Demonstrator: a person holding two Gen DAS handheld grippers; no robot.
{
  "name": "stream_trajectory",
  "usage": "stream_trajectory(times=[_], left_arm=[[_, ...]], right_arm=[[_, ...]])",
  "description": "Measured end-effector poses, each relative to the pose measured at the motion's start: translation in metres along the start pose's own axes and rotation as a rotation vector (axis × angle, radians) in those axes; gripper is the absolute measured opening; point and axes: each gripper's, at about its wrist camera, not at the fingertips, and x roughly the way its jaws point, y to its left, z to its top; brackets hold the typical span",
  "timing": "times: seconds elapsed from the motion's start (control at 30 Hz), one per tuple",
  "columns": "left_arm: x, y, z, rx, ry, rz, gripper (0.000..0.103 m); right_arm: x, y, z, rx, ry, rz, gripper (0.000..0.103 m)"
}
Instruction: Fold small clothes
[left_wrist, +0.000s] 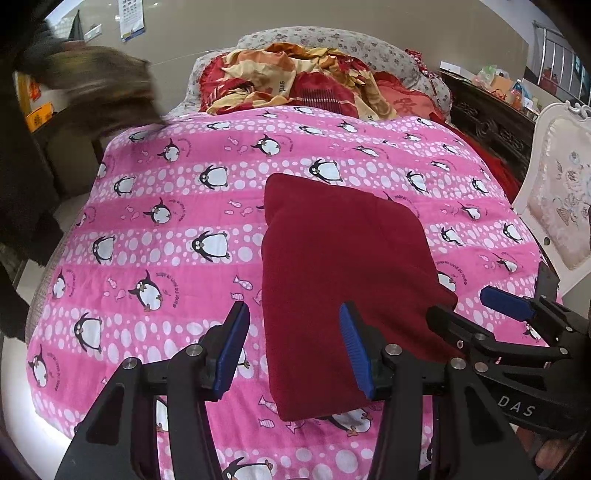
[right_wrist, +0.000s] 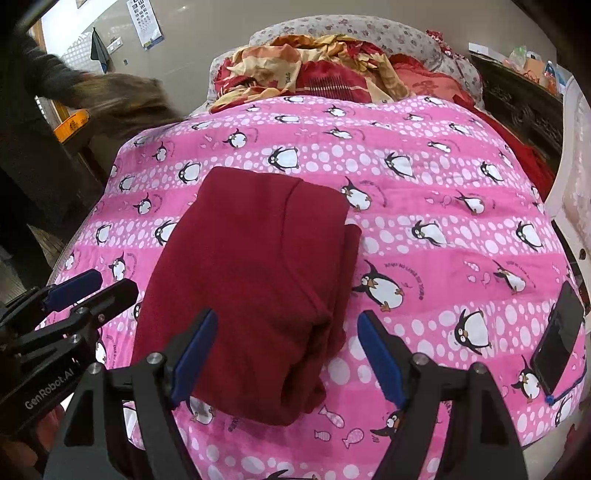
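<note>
Garment lies folded under both gaping hand-held grippers, right one nearest.

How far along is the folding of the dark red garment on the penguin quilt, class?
Done: the dark red garment already lies folded into a compact rectangle on the pink penguin quilt. In hand: nothing; the left gripper and right gripper both hang open over its near edge, gripping nothing. Left: at most a last fold or tidy; no other small clothes to fold are clearly visible.
</note>
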Motion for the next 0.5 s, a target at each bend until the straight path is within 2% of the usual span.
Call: stream_trajectory(times=[0.5], left_arm=[[0.0000, 0.0043, 0.0022, -0.017, -0.008, 0.011, 0.030]], right_arm=[[0.0040, 0.0021, 0.0025, -0.002, 0.005, 0.005, 0.082]])
